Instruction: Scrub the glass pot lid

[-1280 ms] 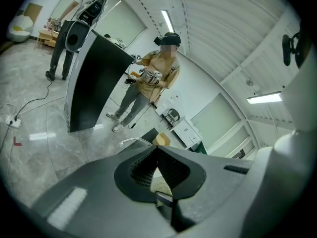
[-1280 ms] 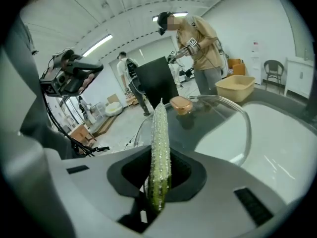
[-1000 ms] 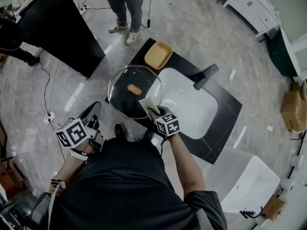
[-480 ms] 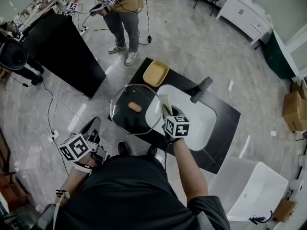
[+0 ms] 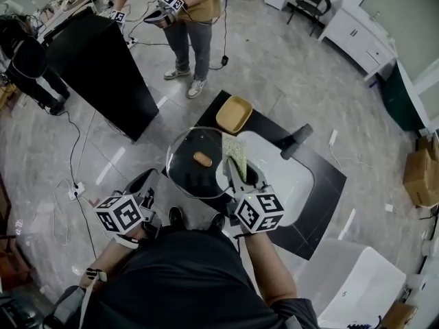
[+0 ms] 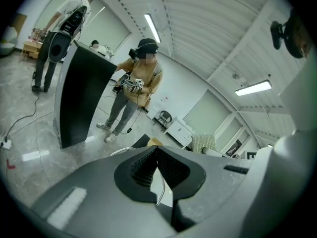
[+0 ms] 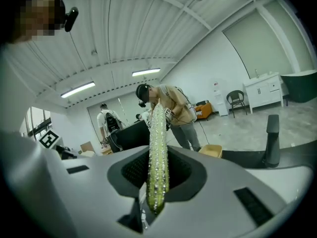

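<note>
The glass pot lid (image 5: 188, 177), round with a brown knob (image 5: 202, 159), is held tilted over the black counter's left end, beside the sink. My left gripper (image 5: 152, 184) is shut on its near-left rim; the left gripper view shows that thin rim (image 6: 159, 192) pinched between the jaws of the left gripper (image 6: 157, 155). My right gripper (image 5: 236, 175) is shut on a yellow-green sponge (image 5: 234, 153), which lies against the lid's right side, next to the knob. In the right gripper view the sponge (image 7: 158, 148) stands edge-on, upright out of the right gripper (image 7: 156, 192).
A white sink basin (image 5: 285, 177) with a dark faucet (image 5: 296, 139) is set in the black counter (image 5: 322, 163). A yellow dish (image 5: 234, 114) sits at the counter's far end. A person (image 5: 186, 19) holding grippers stands beyond, beside a black panel (image 5: 103, 67).
My right gripper has carried the sponge from the lid's near-right edge farther up its right side, beside the knob. The left gripper still holds the rim.
</note>
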The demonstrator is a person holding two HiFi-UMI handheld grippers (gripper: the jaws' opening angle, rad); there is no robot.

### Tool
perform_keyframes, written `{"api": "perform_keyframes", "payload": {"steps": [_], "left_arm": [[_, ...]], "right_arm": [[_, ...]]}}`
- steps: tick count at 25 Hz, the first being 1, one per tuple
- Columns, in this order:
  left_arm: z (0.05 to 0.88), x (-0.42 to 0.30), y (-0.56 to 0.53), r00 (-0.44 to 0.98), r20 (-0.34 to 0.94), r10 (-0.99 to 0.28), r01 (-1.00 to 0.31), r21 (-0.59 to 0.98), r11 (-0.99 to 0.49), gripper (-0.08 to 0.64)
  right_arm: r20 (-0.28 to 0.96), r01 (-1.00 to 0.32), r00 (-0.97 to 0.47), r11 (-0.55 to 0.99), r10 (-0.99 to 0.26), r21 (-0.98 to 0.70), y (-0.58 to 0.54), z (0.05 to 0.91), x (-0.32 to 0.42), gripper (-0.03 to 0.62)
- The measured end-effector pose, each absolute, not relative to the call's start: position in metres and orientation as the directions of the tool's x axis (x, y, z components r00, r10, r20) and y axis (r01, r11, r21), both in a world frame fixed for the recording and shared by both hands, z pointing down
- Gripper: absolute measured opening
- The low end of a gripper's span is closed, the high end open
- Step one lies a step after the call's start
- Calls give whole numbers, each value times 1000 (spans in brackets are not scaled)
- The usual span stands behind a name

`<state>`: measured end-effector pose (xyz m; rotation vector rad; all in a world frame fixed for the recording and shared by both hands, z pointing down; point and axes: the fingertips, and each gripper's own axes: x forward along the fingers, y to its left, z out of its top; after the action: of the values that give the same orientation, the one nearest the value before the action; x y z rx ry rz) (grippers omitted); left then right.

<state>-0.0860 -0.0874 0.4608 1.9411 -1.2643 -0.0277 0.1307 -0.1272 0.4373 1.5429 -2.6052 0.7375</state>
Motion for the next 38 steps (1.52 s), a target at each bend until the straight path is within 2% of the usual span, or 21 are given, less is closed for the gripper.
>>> {"api": "perform_keyframes", "payload": {"steps": [8,11,13,17,23,38], "left_arm": [[382,-49,-106,604,194,-773,-760,431,-486,2],[343,-28,-110,649,97,-755,-742,299,-600,2],[330,-18,-110,667,64,-742,-729,263,-632,2],[331,-25,-115,644,56,-763,-747,261,-612,2],[338,-48,-130,549,55,-834,-833,125,-540,2],[350,-60,-119,539,67,-840,-831,203,-517,2]], "right_arm": [[53,-831,-489,446,-871,-333,-115,357,114,55],[-12,-787,-530,497,-848,-365,-111,335,102,55],[-38,-777,-543,519,-839,-356,-109,327,94,55],[-46,-826,-505,498,-862,-265,-106,324,95,55],[-12,-891,-443,442,-896,-104,-109,327,102,55],[21,-894,-438,433,-899,-112,-112,341,102,55]]}}
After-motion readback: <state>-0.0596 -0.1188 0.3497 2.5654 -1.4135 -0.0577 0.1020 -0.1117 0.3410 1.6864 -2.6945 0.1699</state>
